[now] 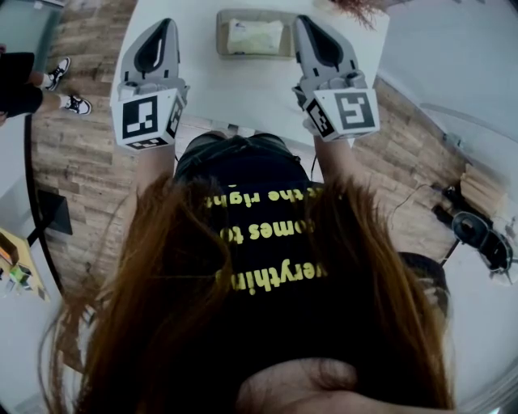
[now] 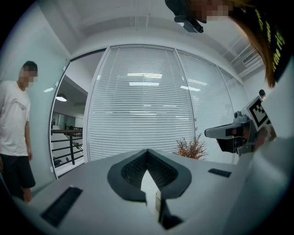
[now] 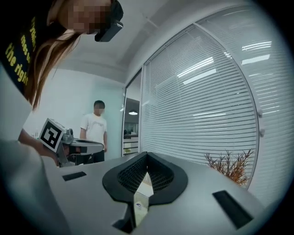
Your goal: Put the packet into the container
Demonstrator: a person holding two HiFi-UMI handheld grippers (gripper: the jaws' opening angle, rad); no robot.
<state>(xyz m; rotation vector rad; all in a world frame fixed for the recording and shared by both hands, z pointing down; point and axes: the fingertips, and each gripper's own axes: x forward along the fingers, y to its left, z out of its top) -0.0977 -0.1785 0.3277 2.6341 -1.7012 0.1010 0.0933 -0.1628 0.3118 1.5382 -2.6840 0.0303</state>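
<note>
Both my tongs are clenched on nothing, and the packet (image 1: 255, 36) seems to sit already in the container (image 1: 222, 44), ahead between left gripper (image 1: 167, 26) and right gripper (image 1: 303, 23), long axis left-right, right tips nearer.

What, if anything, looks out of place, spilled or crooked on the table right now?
Nothing stands out. The packet lies inside the container, which sits square on the white table with nothing spilled around it. The left tool and right tool are both shut and empty.
</note>
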